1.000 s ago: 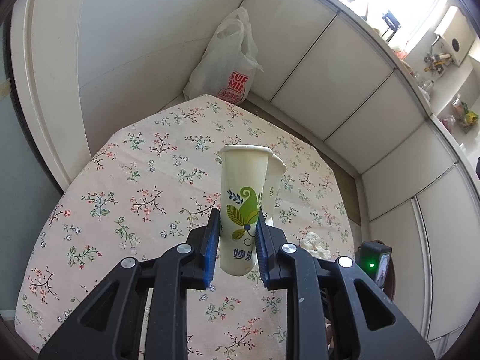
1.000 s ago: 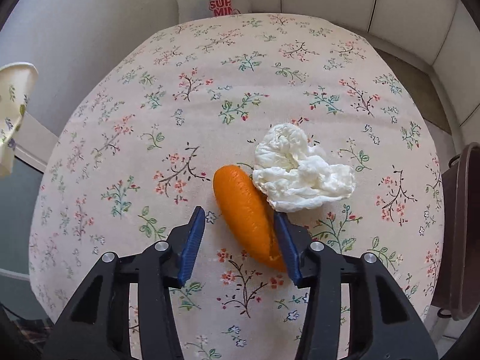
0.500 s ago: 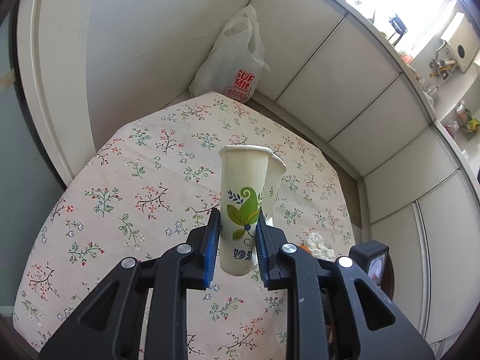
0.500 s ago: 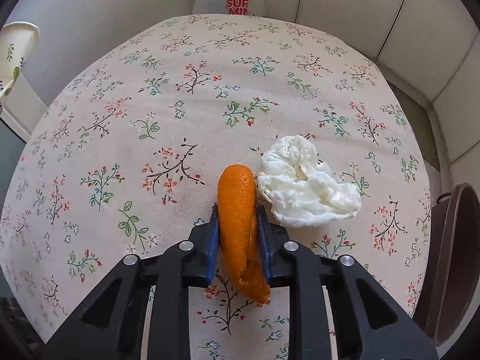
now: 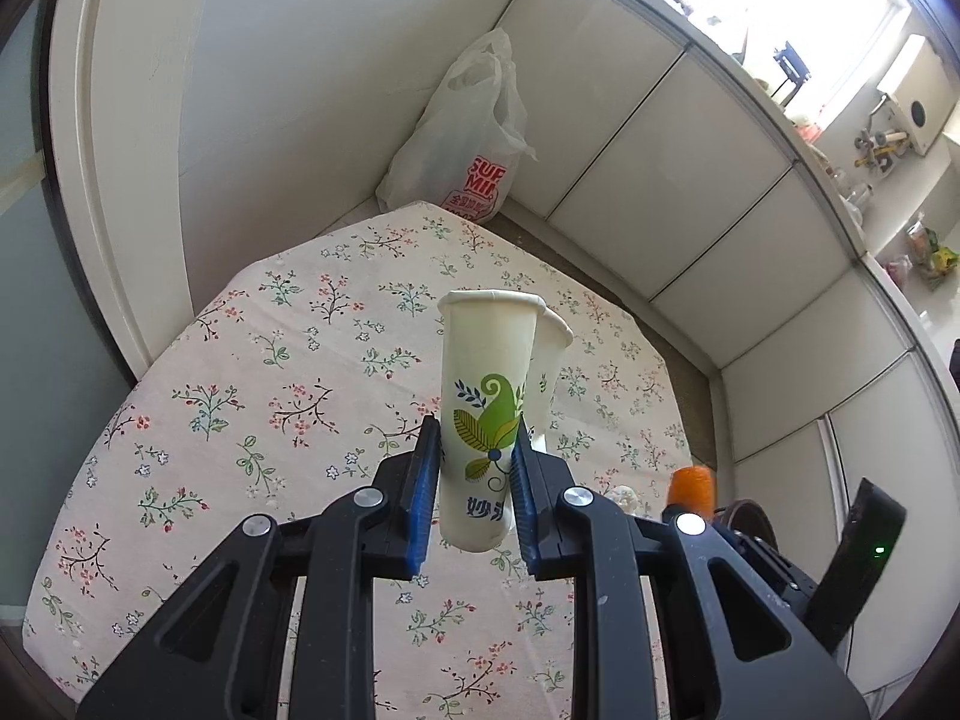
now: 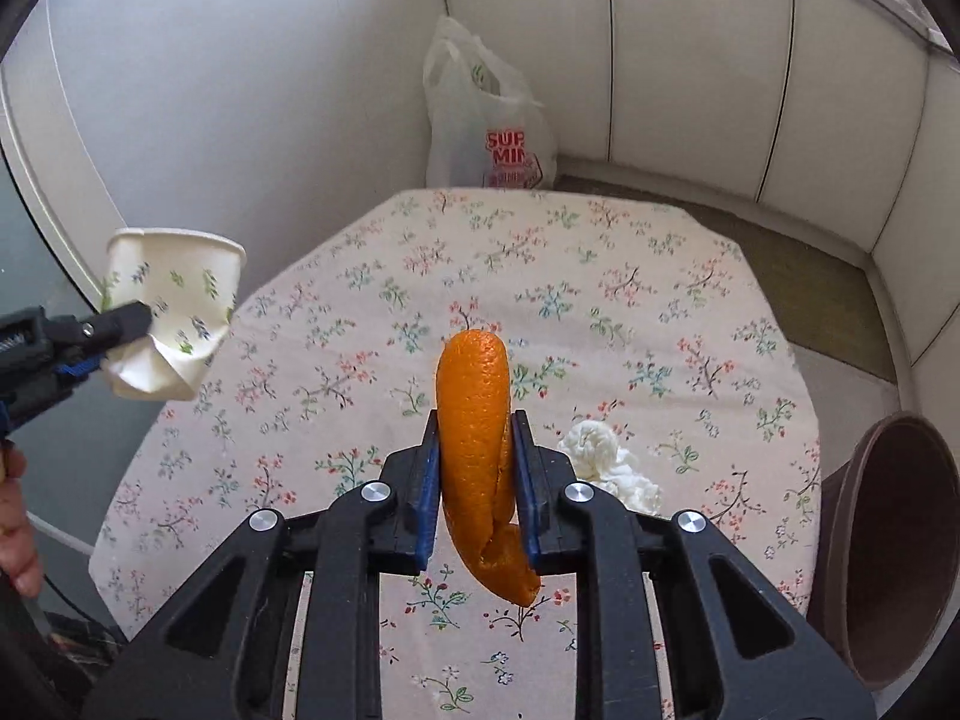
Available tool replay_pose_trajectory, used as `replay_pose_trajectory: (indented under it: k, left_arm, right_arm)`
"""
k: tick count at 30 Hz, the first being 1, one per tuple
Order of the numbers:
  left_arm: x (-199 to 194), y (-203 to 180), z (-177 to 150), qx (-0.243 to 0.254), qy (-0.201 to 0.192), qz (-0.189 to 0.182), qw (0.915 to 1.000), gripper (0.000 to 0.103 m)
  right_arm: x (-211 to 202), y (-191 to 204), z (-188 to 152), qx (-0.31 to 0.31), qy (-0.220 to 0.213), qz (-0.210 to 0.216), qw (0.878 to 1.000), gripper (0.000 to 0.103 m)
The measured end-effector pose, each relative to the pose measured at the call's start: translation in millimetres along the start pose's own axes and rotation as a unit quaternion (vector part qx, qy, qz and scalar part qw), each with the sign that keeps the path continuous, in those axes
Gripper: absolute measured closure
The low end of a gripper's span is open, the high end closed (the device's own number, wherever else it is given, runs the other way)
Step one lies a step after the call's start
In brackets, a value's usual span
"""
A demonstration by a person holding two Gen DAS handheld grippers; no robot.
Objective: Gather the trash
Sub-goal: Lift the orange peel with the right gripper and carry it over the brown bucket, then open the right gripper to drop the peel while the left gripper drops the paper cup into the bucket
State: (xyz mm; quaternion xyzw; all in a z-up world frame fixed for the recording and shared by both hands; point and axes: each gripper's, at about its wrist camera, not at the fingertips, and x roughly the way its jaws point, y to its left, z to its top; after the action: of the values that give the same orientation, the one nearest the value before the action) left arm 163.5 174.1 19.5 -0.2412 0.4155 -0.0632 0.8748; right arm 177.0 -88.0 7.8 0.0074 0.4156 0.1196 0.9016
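Note:
My left gripper (image 5: 474, 468) is shut on a white paper cup (image 5: 487, 396) with a green leaf print, held upright above the table; a second cup sits squeezed behind it. The cup also shows in the right wrist view (image 6: 174, 312), crushed at its base. My right gripper (image 6: 474, 474) is shut on a piece of orange peel (image 6: 477, 438) and holds it above the floral tablecloth (image 6: 360, 360). A crumpled white tissue (image 6: 606, 468) lies on the table just right of the right gripper. The peel shows in the left wrist view (image 5: 693, 489).
A brown bin (image 6: 888, 546) stands off the table's right edge. A white plastic shopping bag (image 6: 486, 120) sits on the floor in the corner beyond the table. White cabinet panels (image 5: 690, 138) run along the right.
My right gripper closed on the orange peel and lifted it off the table. My left gripper rose with the cup still held.

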Motion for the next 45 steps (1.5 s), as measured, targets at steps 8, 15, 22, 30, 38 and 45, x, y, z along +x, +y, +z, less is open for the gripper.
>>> replay_pose_trajectory:
  k: [8, 15, 22, 30, 38, 45]
  left_arm:
    - [-2, -34, -8, 0.025, -0.004, -0.024, 0.9994, 0.08]
    - [12, -71, -17, 0.049, 0.008, -0.039, 0.998, 0.08]
    - [31, -108, -33, 0.078, 0.029, -0.048, 0.9953, 0.08]
    - [51, -165, -60, 0.12, 0.054, -0.071, 0.9888, 0.08]
    - [71, -257, -103, 0.175, 0.086, -0.114, 0.9741, 0.08]
    - [92, -356, -146, 0.227, 0.114, -0.161, 0.9537, 0.08]
  right_arm:
    - [-71, -65, 12, 0.062, -0.101, -0.048, 0.992, 0.083]
    - [-104, -155, -4, 0.14, -0.125, -0.128, 0.974, 0.082]
    - [-109, -226, -41, 0.214, -0.096, -0.203, 0.951, 0.075]
    - [-142, -262, -72, 0.249, -0.123, -0.306, 0.911, 0.007]
    - [-176, -307, -105, 0.311, -0.131, -0.326, 0.883, 0.007]
    - [-204, -343, -134, 0.369, -0.14, -0.321, 0.861, 0.007]
